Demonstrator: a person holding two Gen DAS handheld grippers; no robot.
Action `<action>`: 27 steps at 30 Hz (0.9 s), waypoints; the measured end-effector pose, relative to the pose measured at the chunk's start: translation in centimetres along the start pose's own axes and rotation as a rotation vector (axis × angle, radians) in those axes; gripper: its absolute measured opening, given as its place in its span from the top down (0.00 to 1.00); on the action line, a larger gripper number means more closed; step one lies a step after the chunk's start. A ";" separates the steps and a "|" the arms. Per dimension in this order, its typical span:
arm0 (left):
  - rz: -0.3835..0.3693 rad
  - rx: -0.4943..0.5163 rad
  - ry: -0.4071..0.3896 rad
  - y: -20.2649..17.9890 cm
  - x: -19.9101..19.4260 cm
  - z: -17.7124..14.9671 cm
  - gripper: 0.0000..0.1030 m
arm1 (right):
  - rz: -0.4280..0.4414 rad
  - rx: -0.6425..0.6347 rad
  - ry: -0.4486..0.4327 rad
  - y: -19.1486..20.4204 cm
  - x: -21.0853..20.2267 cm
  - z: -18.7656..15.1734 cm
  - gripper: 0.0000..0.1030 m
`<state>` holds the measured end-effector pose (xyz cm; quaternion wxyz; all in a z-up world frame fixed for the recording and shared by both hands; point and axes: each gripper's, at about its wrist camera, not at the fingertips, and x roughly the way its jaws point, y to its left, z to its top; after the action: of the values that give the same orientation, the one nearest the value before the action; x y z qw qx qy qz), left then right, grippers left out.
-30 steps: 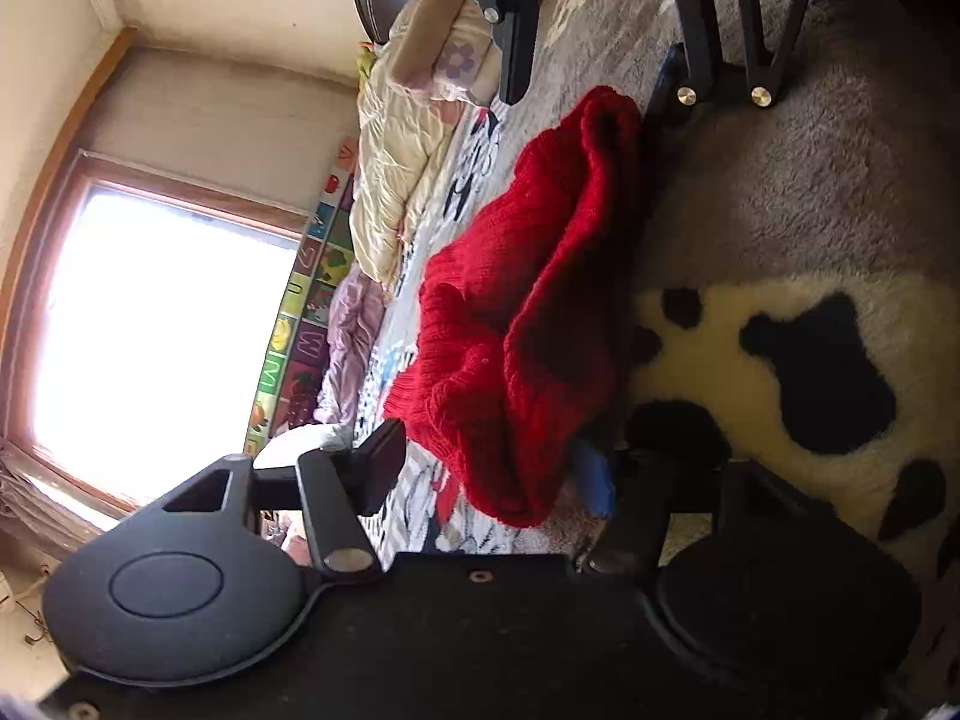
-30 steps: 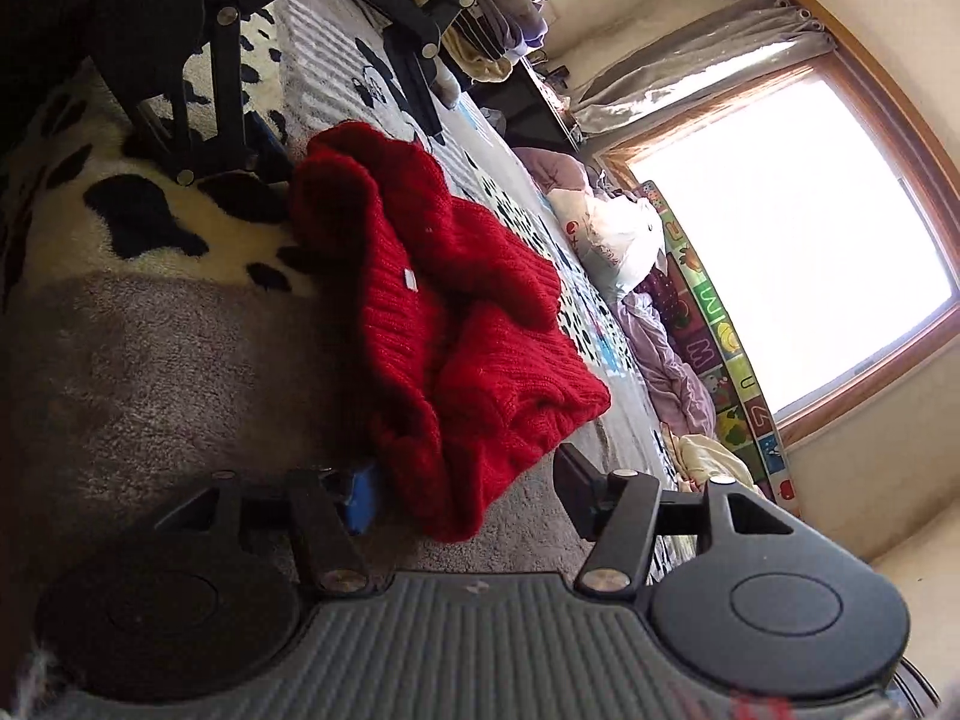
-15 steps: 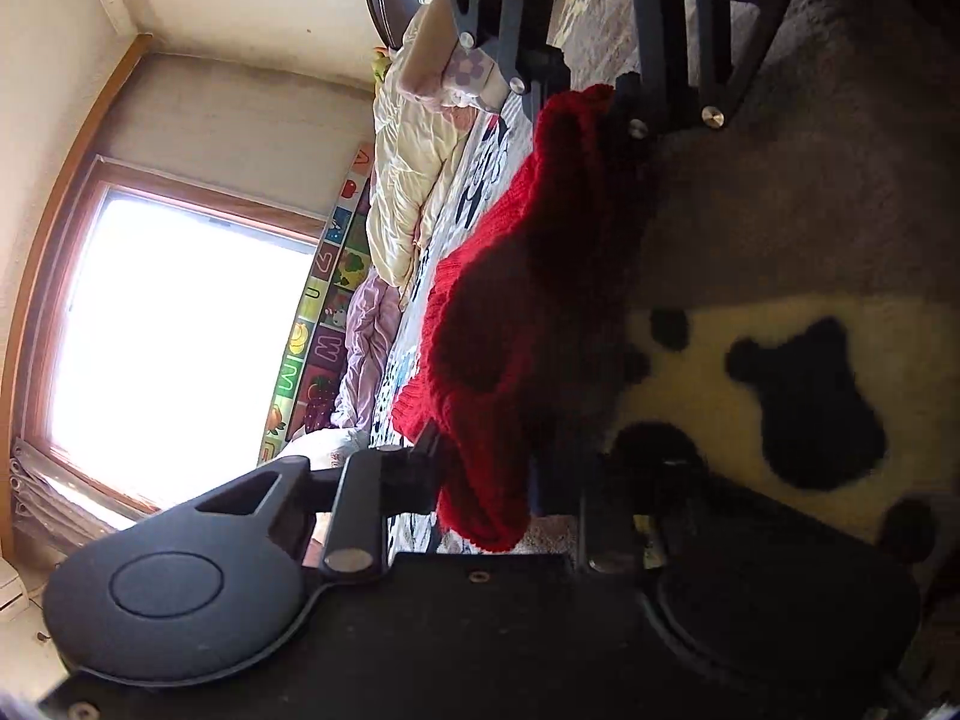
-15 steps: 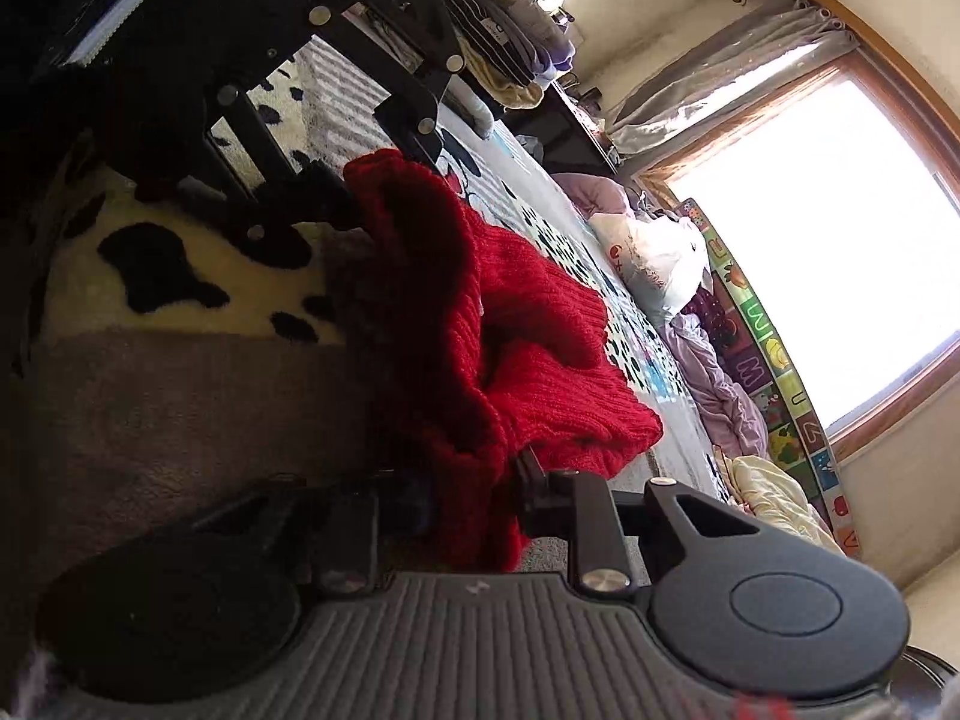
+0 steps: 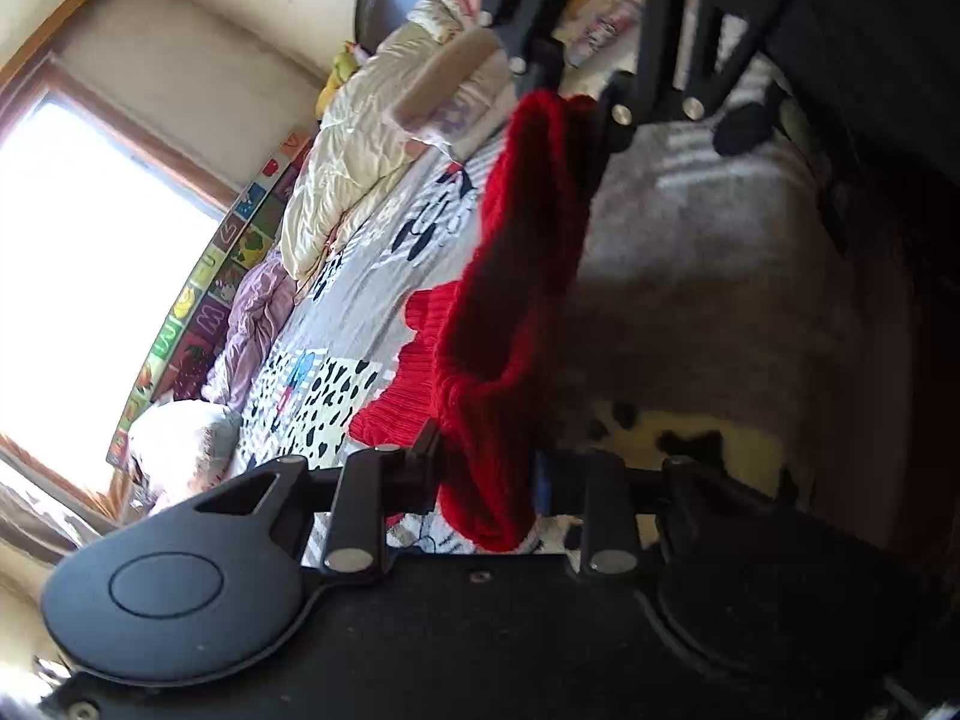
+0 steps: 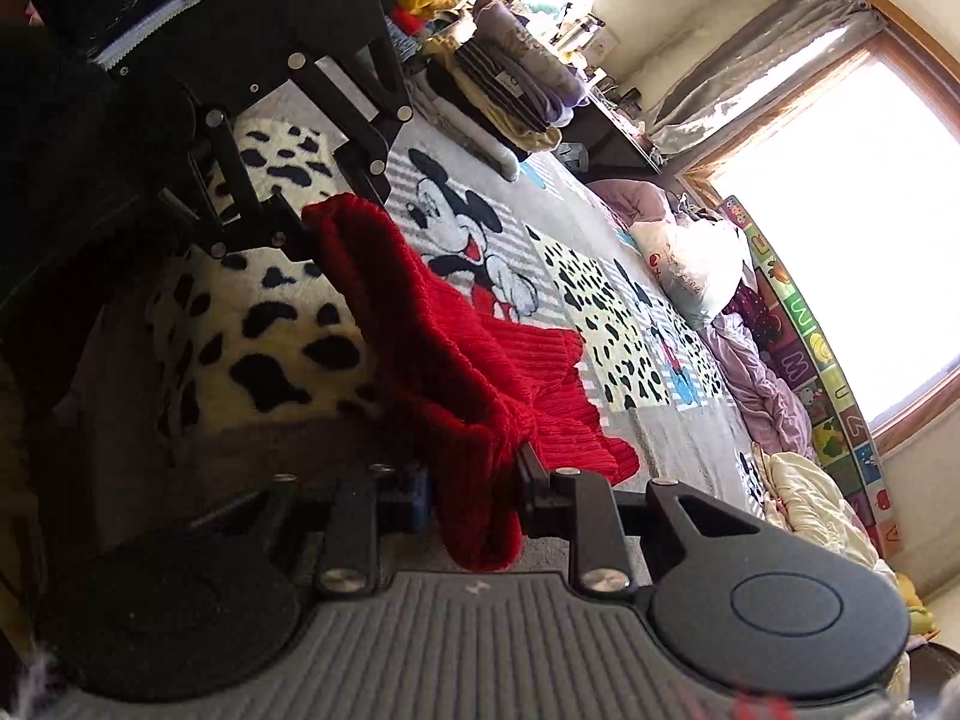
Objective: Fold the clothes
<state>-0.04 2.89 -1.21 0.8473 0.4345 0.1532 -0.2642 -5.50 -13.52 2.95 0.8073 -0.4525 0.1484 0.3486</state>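
Looking across both wrist views, we logged the biggest thing first: the bed cover (image 6: 606, 300), grey with cartoon-mouse panels and black-spotted patches, filling the middle of each picture. A bright window (image 6: 840, 240) sat at 3 o'clock in the right view and at 9 o'clock in the left view, with a curtain (image 6: 738, 60) at about 1 o'clock in the right view. A cream quilt (image 5: 354, 162) lay bunched at 11 o'clock in the left view. A stack of folded clothes (image 6: 510, 96) sat at 12 o'clock in the right view.

We saw the red knit sweater (image 6: 456, 360) lifted off the cover, hanging stretched between our two tools, its ribbed hem drooping toward 4 o'clock in the right view.

We noted the left gripper (image 5: 486, 474) at 6 o'clock of its own view, jaws pressed onto a bunched fold of sweater. The right gripper (image 6: 474, 498) at 6 o'clock of its view likewise pinched the knit between both fingers. Each tool also showed at the far end of the garment in the other camera, at about 12 o'clock in the left view and 10 o'clock in the right.
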 end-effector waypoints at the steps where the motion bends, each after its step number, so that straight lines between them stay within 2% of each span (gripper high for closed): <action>1: -0.012 -0.054 -0.010 1.5 0.3 0.2 0.72 | 0.012 0.034 -0.009 -1.6 0.1 0.3 0.74; 6: -0.086 -0.420 -0.079 8.9 3.0 0.1 0.71 | 0.039 0.217 -0.073 -9.0 1.8 0.5 0.74; 9: -0.129 -0.636 -0.113 11.6 4.8 -1.1 0.72 | 0.063 0.367 -0.118 -13.2 3.8 -0.4 0.74; 14: -0.198 -0.921 -0.139 15.4 10.2 -2.7 0.75 | 0.126 0.665 -0.166 -19.4 9.1 -3.1 0.74; 17: -0.241 -1.062 -0.132 17.4 13.0 -3.7 0.76 | 0.175 0.888 -0.188 -22.6 13.0 -6.0 0.74; 20: -0.280 -1.160 -0.108 18.4 15.5 -5.0 0.76 | 0.212 1.060 -0.194 -24.2 17.0 -8.7 0.74; 25: -0.314 -1.293 -0.030 18.4 19.7 -7.1 0.76 | 0.258 1.262 -0.139 -24.3 22.8 -12.4 0.73; 27: -0.301 -1.328 0.009 18.1 21.0 -7.7 0.71 | 0.271 1.331 -0.106 -23.9 24.9 -13.8 0.69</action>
<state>27.35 11.33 -4.03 0.8877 -0.2029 0.3452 -0.2274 29.95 -22.66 -3.44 0.8690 0.1809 0.3468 0.3030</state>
